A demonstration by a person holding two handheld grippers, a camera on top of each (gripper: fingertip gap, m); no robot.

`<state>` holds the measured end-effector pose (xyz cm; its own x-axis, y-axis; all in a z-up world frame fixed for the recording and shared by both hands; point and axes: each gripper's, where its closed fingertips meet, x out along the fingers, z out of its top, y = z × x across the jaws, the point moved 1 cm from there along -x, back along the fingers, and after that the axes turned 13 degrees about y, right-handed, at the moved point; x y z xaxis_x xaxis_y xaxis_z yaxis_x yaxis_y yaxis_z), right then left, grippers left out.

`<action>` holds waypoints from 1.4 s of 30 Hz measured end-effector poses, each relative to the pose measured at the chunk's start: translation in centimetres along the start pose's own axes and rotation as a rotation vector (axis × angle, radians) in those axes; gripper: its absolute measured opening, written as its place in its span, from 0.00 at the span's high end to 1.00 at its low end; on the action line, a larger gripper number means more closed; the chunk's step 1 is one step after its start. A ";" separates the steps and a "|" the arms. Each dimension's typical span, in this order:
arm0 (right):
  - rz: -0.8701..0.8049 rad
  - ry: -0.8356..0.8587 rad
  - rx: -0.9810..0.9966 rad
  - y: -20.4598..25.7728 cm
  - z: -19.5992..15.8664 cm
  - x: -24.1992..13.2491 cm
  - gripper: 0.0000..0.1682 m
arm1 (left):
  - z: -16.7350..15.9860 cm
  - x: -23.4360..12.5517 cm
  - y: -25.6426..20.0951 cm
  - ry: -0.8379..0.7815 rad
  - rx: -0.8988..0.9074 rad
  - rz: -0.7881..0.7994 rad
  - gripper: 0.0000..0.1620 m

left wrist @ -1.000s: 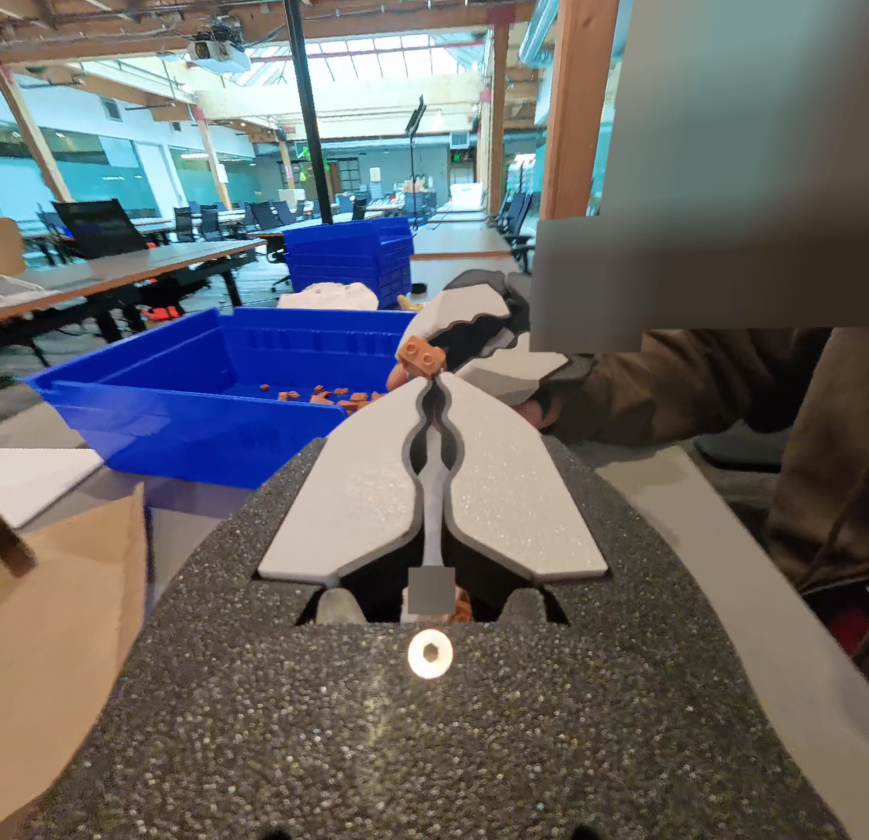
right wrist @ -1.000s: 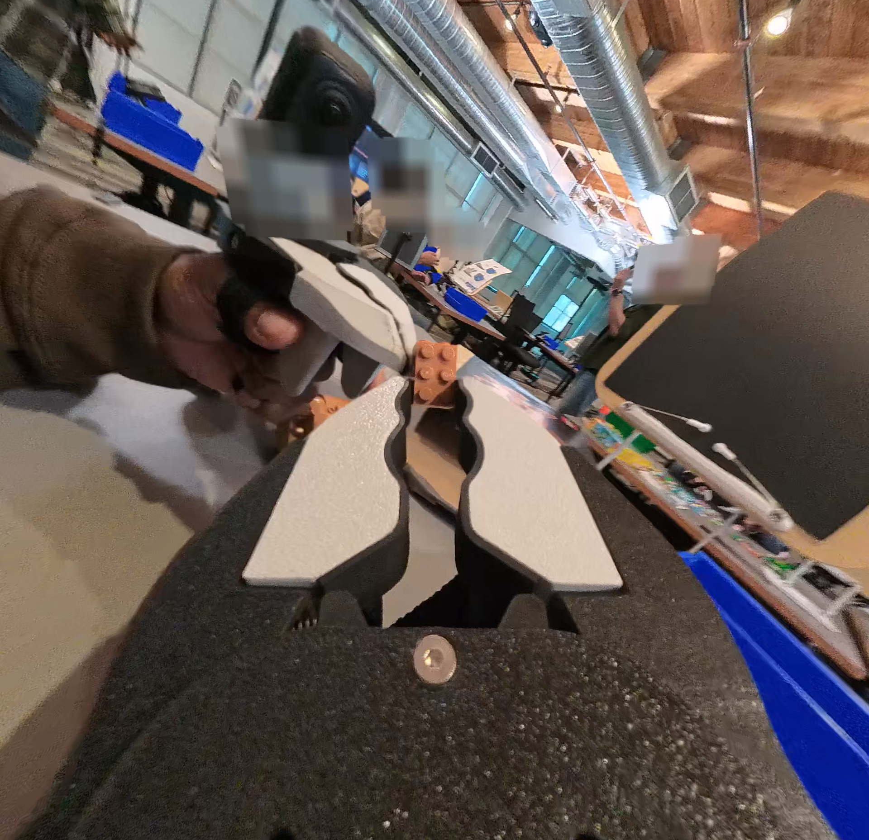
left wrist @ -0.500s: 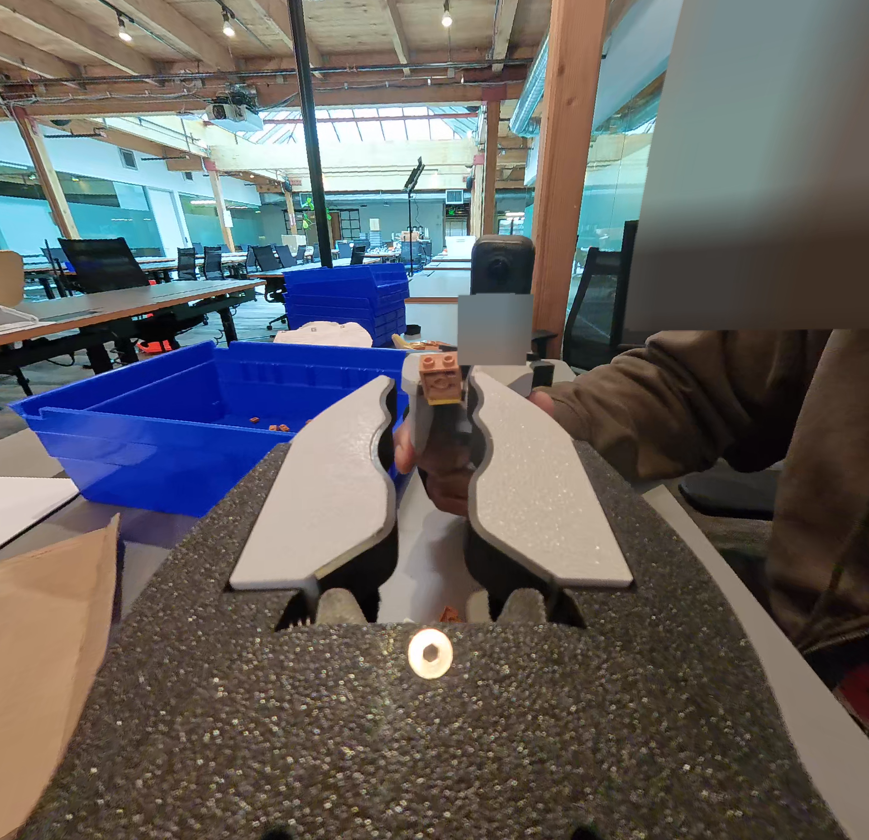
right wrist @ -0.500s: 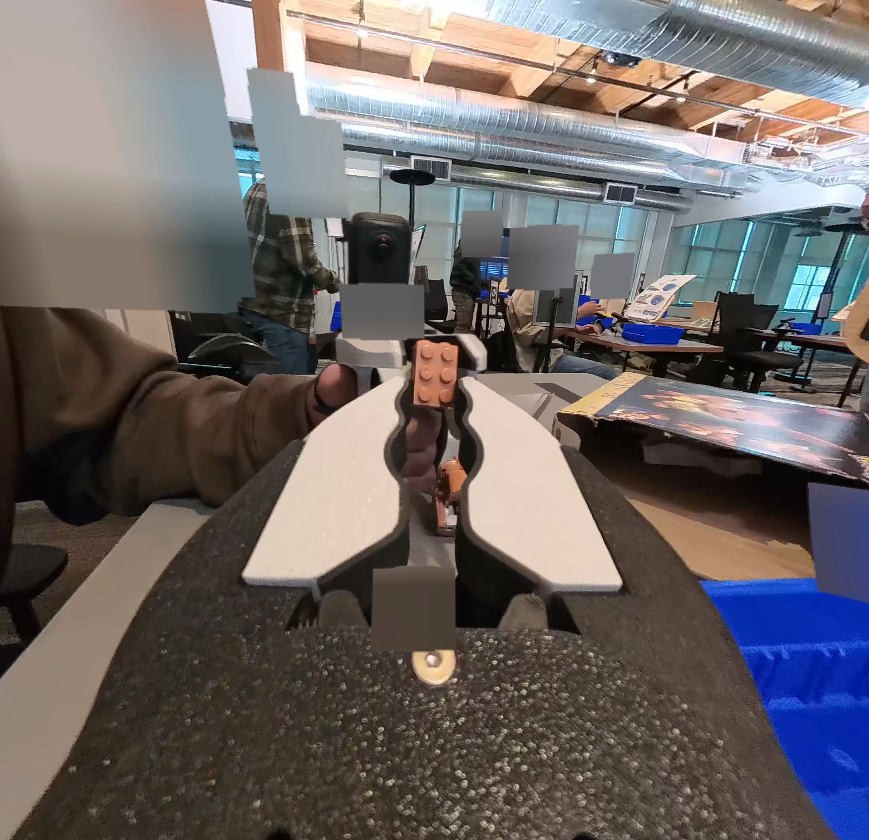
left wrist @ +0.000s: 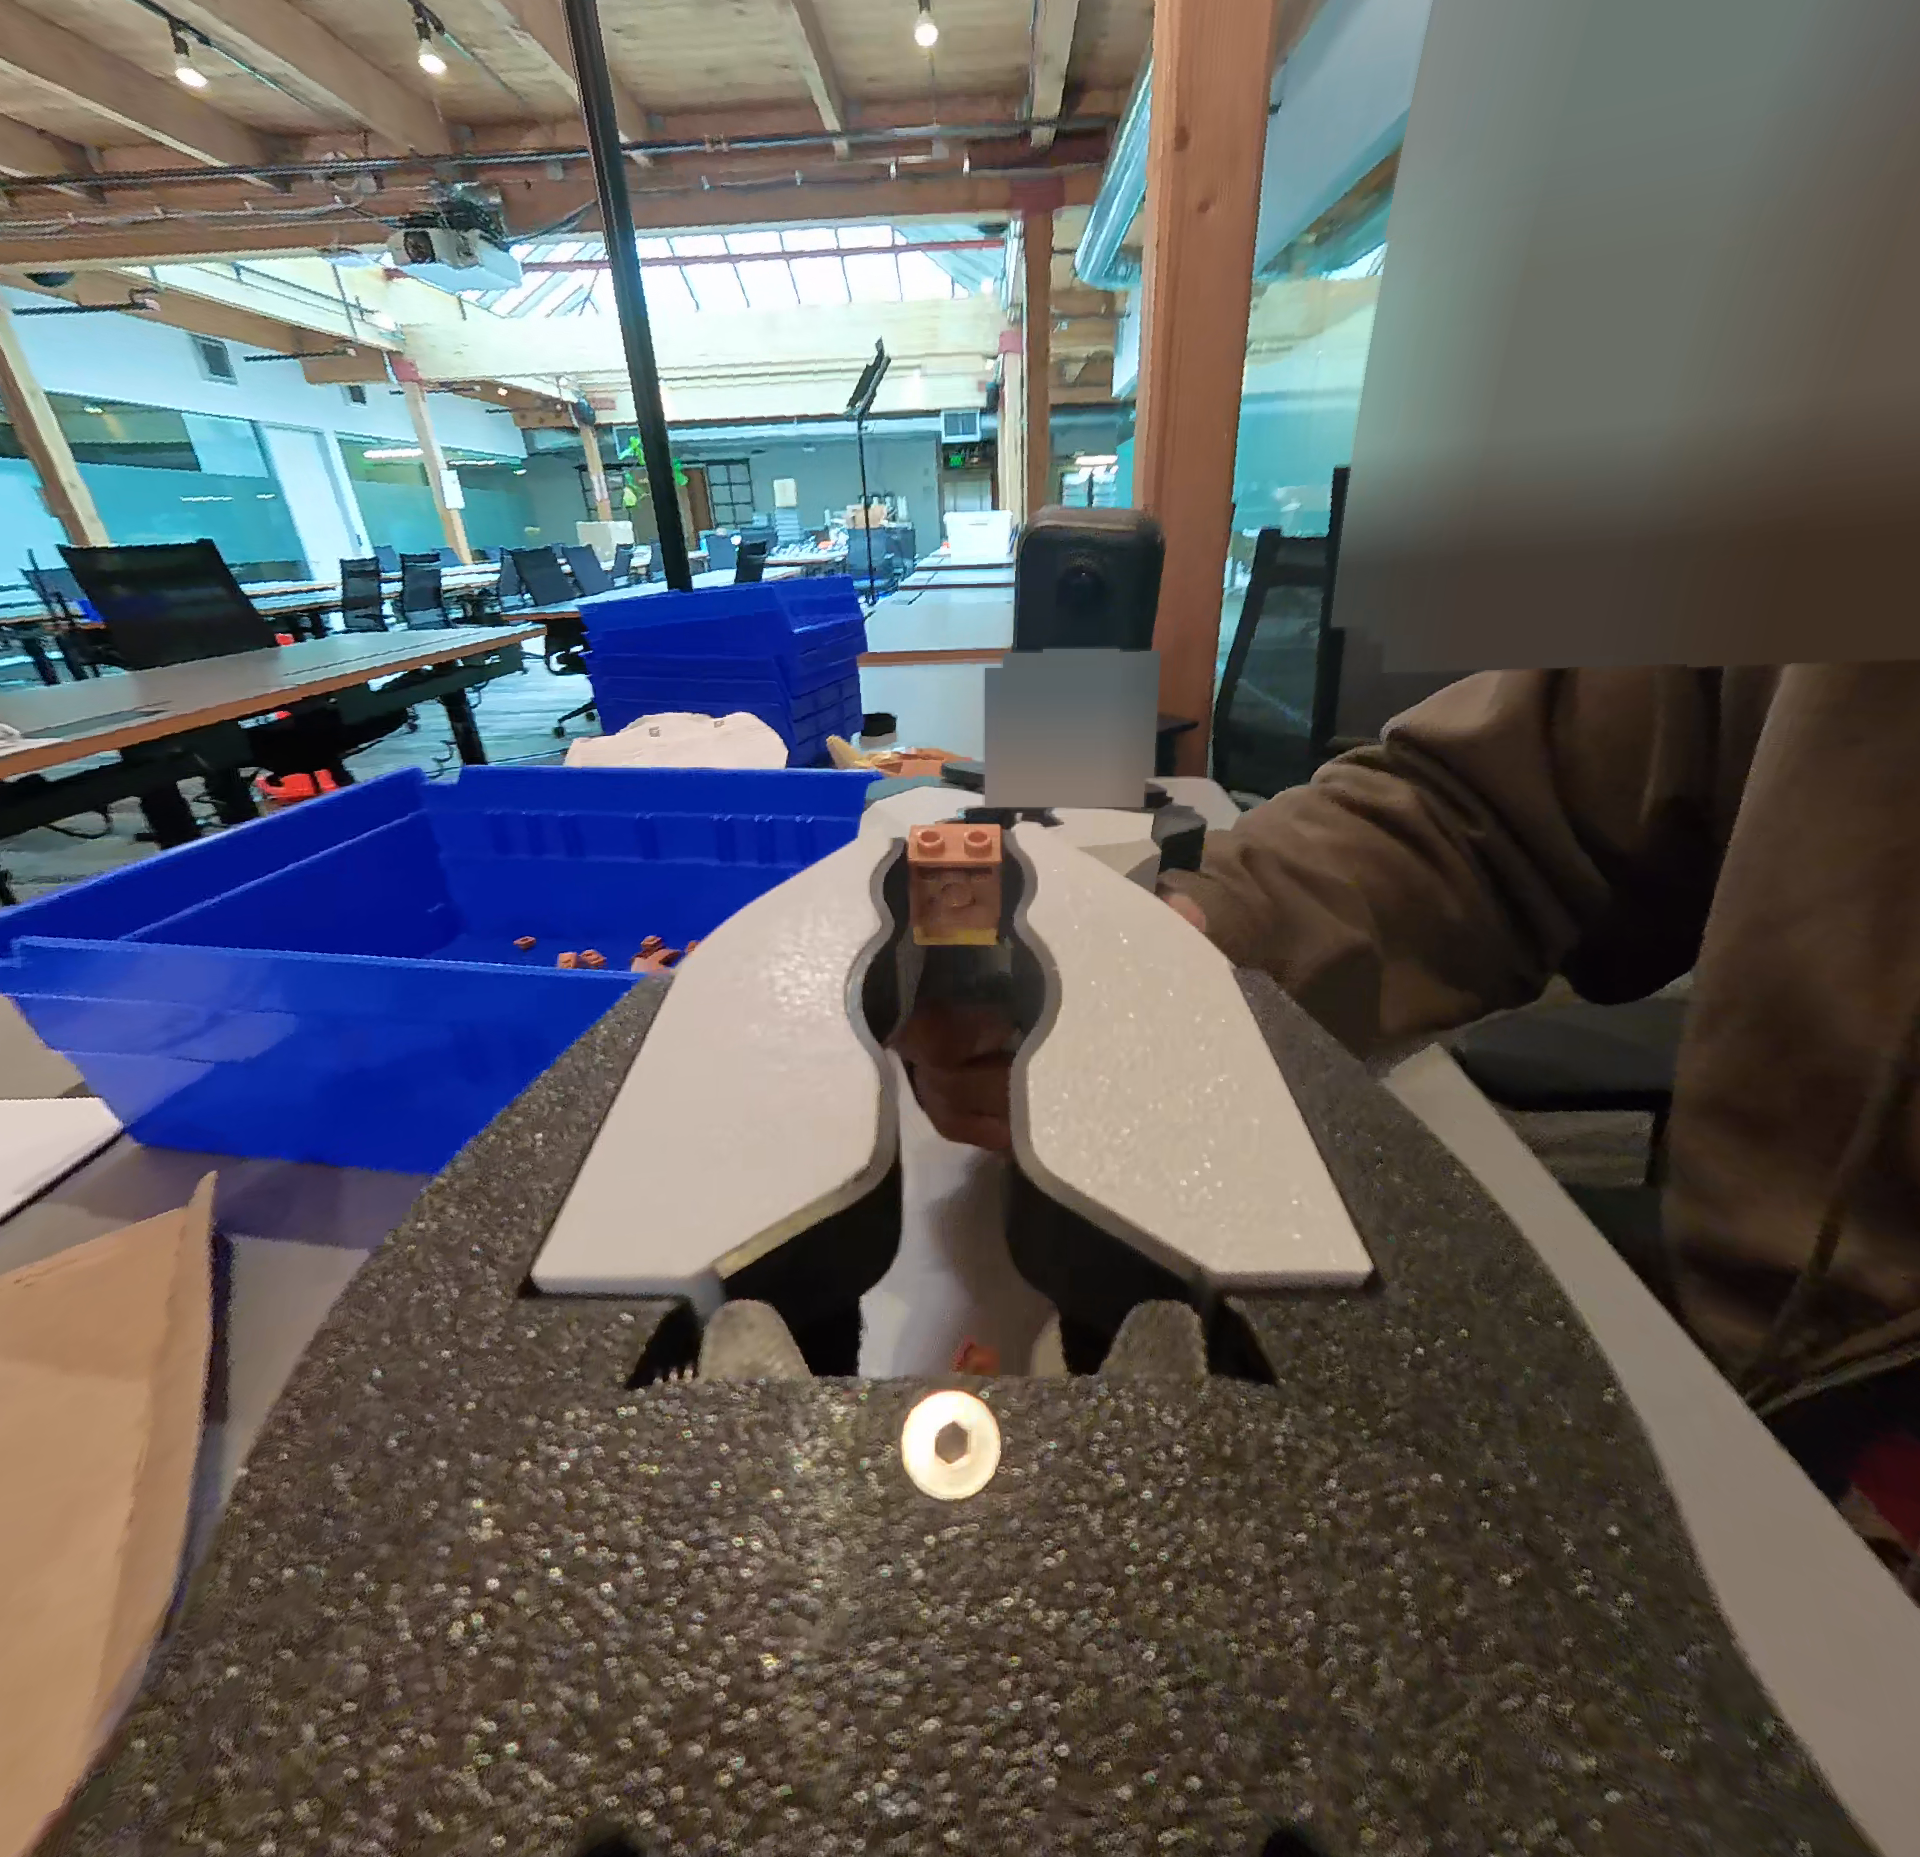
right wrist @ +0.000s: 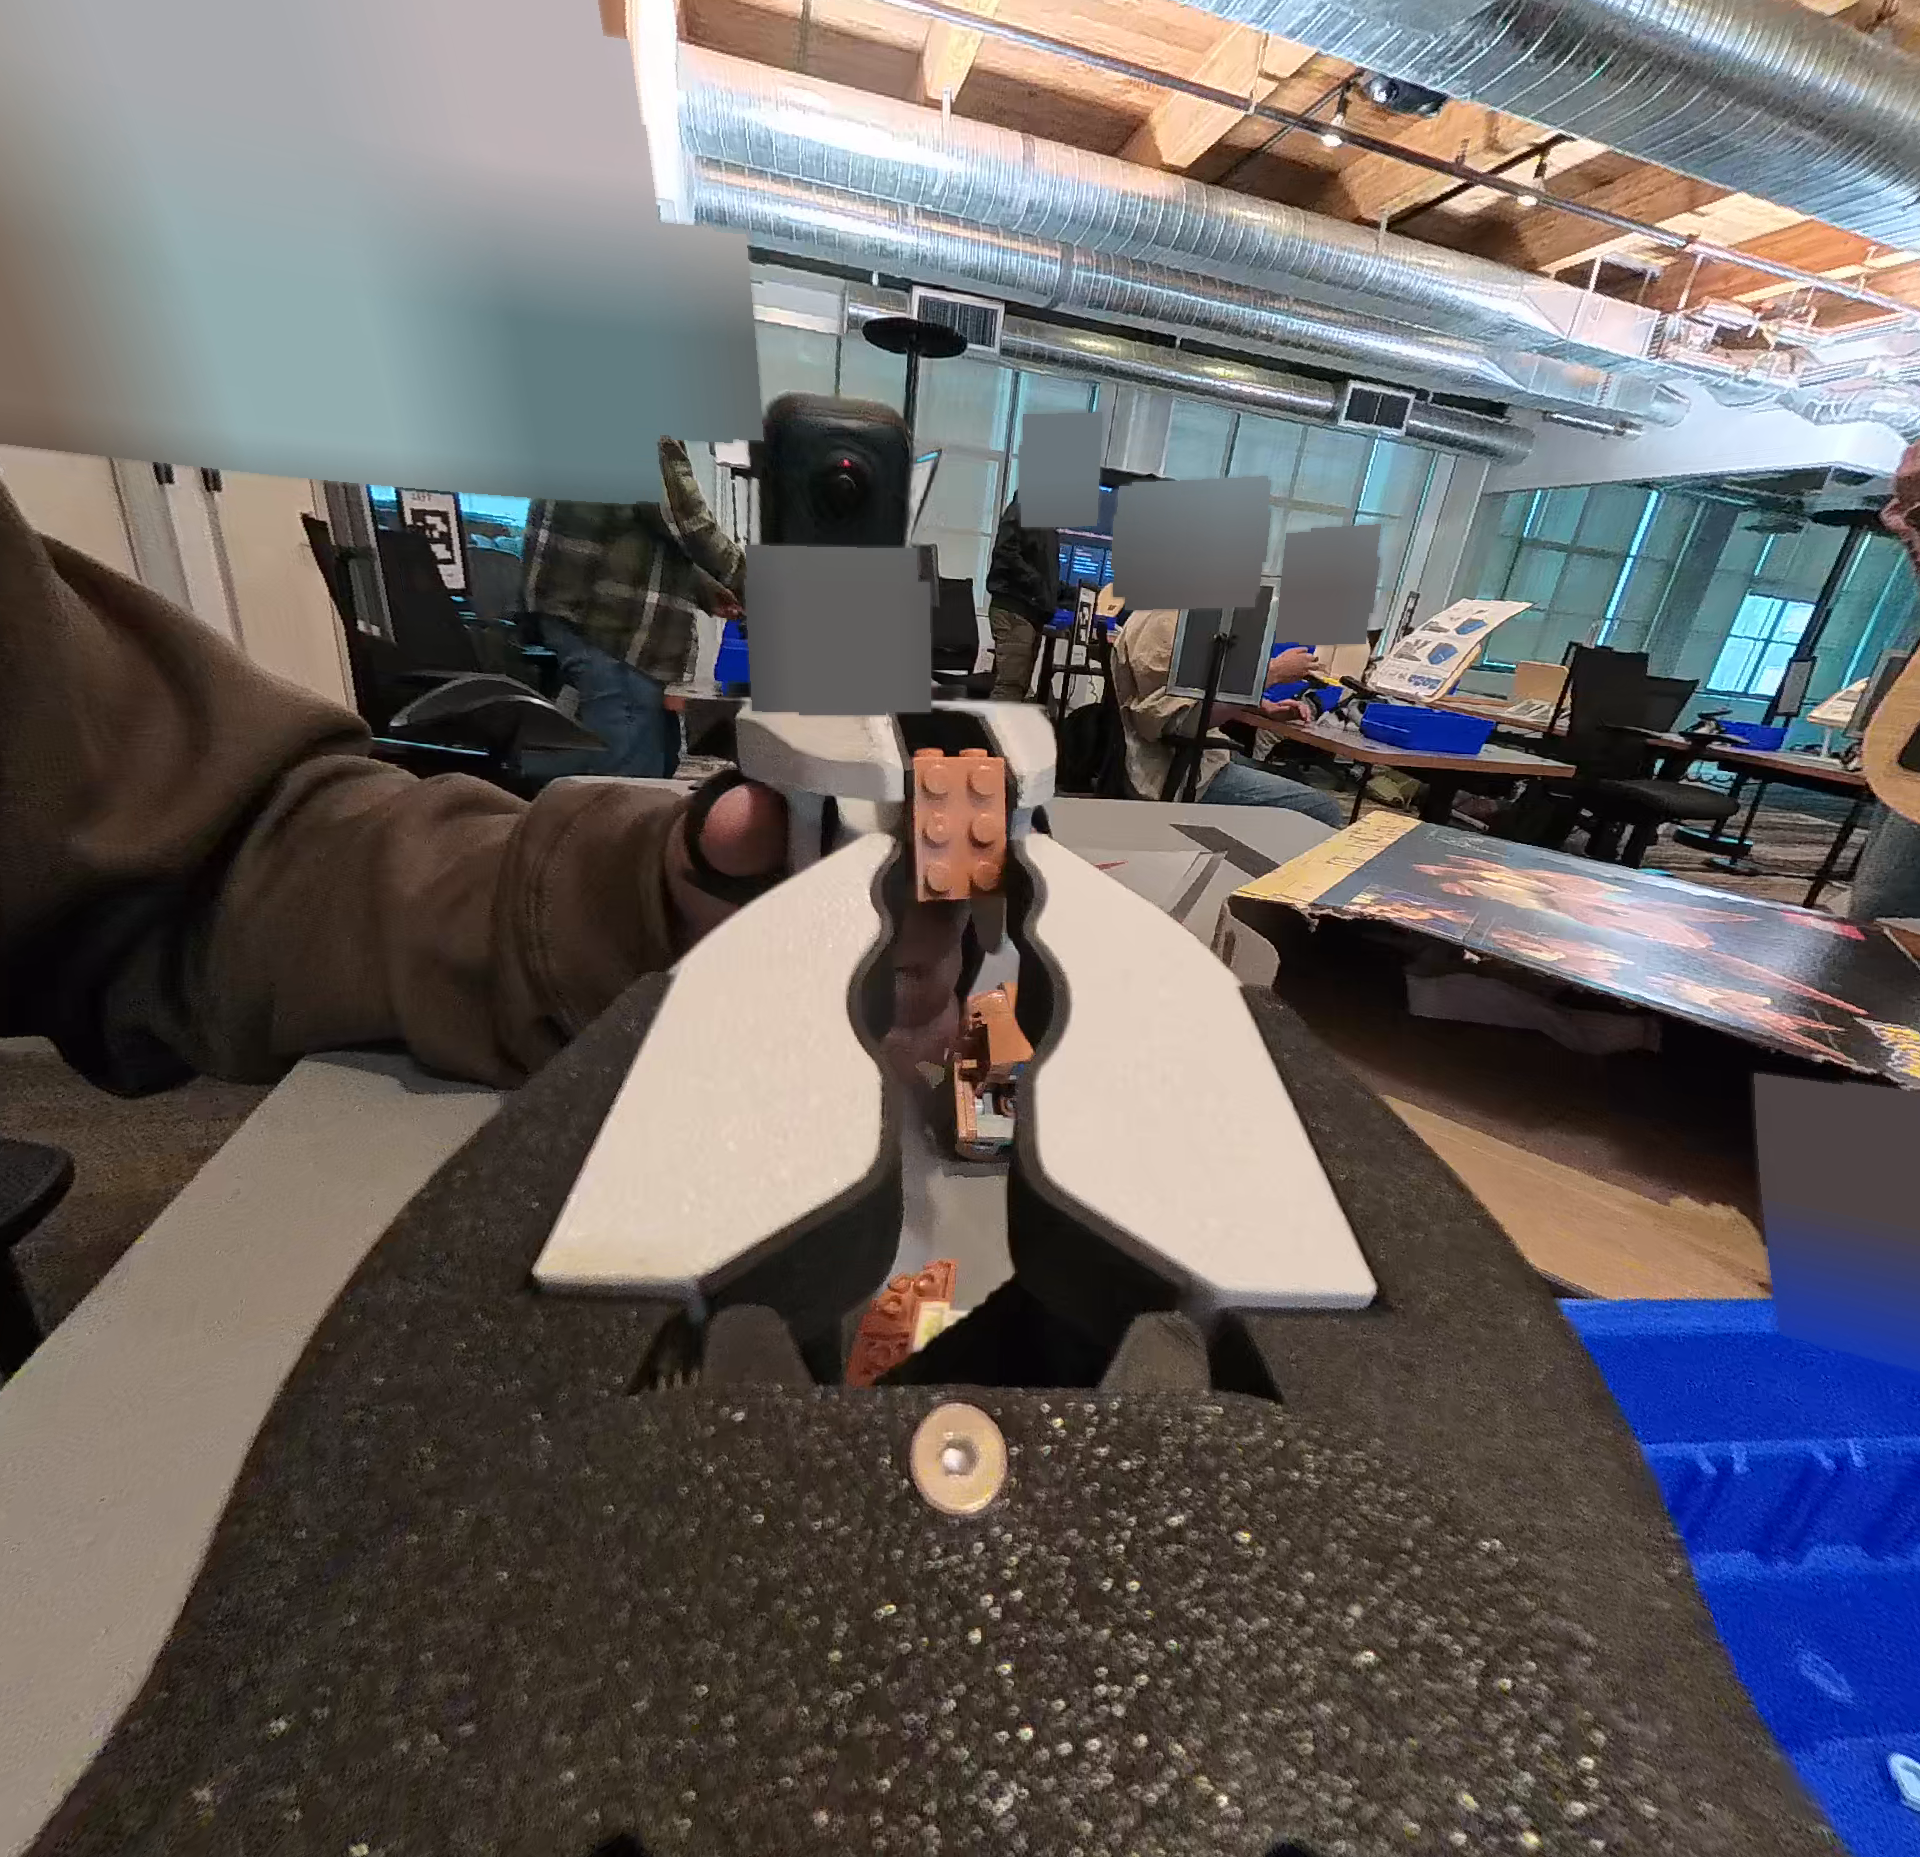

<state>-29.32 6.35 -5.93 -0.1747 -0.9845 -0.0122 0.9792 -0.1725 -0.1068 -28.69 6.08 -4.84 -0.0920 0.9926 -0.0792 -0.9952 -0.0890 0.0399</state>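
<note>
1. Since half a second ago our left gripper has narrowed from wide apart onto the orange brick, its tips now flanking the brick at both sides.
2. We see our right gripper clenched on the same brick; the two grippers meet tip to tip in mid-air, each with a black camera above it.
3. Only the right wrist view shows the brick's studded face, two rows of three, and a small brick figure on the table below the fingers.
4. Only the left wrist view shows the brick's end face, a blue bin holding loose orange pieces, and a brown paper bag at the near left.
5. Both grippers have smooth pale fingers in grainy black foam bodies.
6. Beyond, the right wrist view shows a flattened printed box to the right; the grey table edge runs near the brown sleeve.
</note>
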 end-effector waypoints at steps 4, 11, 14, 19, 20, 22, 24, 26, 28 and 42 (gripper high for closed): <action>-0.015 0.015 -0.036 0.1 -0.1 0.1 0.90 | 0.1 -0.2 -0.1 0.023 0.044 0.011 0.90; -0.006 -0.012 0.019 -0.5 0.2 -0.2 0.91 | 0.2 -0.4 0.4 -0.035 -0.069 -0.028 0.90; -0.006 -0.037 0.064 -1.0 0.5 -0.5 0.91 | 0.4 -0.7 0.6 -0.061 -0.089 -0.025 0.89; -0.004 -0.023 0.046 -0.6 0.3 -0.2 0.90 | 0.1 -0.3 0.6 -0.036 -0.087 -0.013 0.85; -0.002 -0.020 0.042 -0.5 0.2 -0.1 0.90 | 0.0 -0.2 0.6 -0.034 -0.085 -0.012 0.86; -0.002 -0.018 0.041 -0.4 0.2 0.0 0.90 | 0.0 -0.2 0.6 -0.037 -0.079 -0.010 0.88; -0.004 -0.021 0.046 -0.5 0.2 -0.1 0.91 | 0.0 -0.3 0.5 -0.041 -0.073 -0.010 0.90; -0.003 -0.022 0.047 -0.5 0.2 -0.1 0.91 | 0.1 -0.3 0.5 -0.045 -0.077 -0.010 0.90; -0.003 -0.022 0.047 -0.5 0.1 -0.1 0.91 | 0.1 -0.3 0.5 -0.049 -0.078 -0.011 0.90; -0.018 -0.019 -0.061 -0.6 1.4 -1.3 0.90 | 0.0 -0.8 0.6 0.149 0.321 0.241 0.90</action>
<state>-29.50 7.69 -4.46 -0.1897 -0.9818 0.0089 0.9677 -0.1885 -0.1675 -29.21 5.24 -4.76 -0.3478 0.9218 -0.1714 -0.8863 -0.2636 0.3808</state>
